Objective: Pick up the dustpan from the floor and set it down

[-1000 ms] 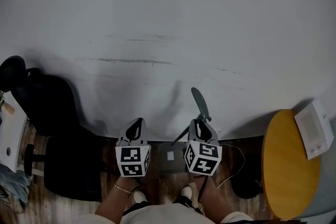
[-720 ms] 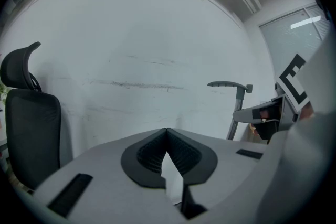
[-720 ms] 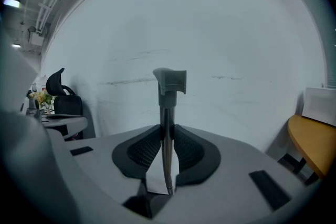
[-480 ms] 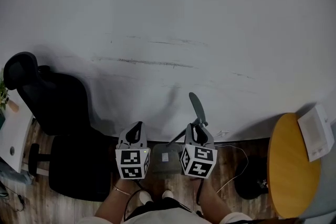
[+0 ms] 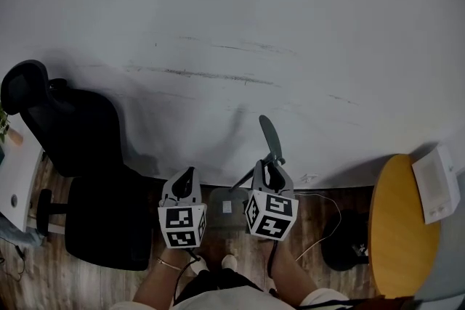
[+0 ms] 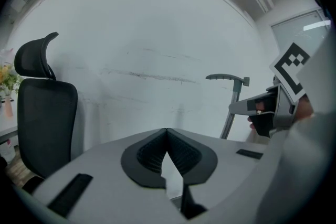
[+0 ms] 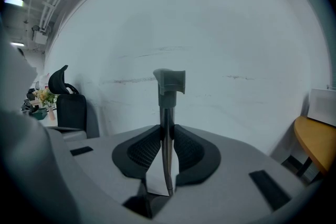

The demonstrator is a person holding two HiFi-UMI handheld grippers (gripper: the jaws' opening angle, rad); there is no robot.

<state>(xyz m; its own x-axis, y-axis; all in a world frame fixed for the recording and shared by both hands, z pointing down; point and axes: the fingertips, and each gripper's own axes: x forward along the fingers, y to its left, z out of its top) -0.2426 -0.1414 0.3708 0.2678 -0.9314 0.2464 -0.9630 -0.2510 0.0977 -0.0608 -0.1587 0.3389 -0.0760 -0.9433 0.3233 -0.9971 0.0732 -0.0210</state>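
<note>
Right gripper grips the dustpan handle — left gripper closed, empty; its label unreadable.

Head view looks steeply down; both gripper views face the wall, sharing the dustpan handle.

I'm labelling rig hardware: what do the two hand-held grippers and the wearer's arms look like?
The left hand-held gripper and right hand-held gripper match: light grey bodies, black ribbed pads tapering to a point, and a white cube with black square markers at the back. A thin bracelet circles the left wrist; no sleeves show.
</note>
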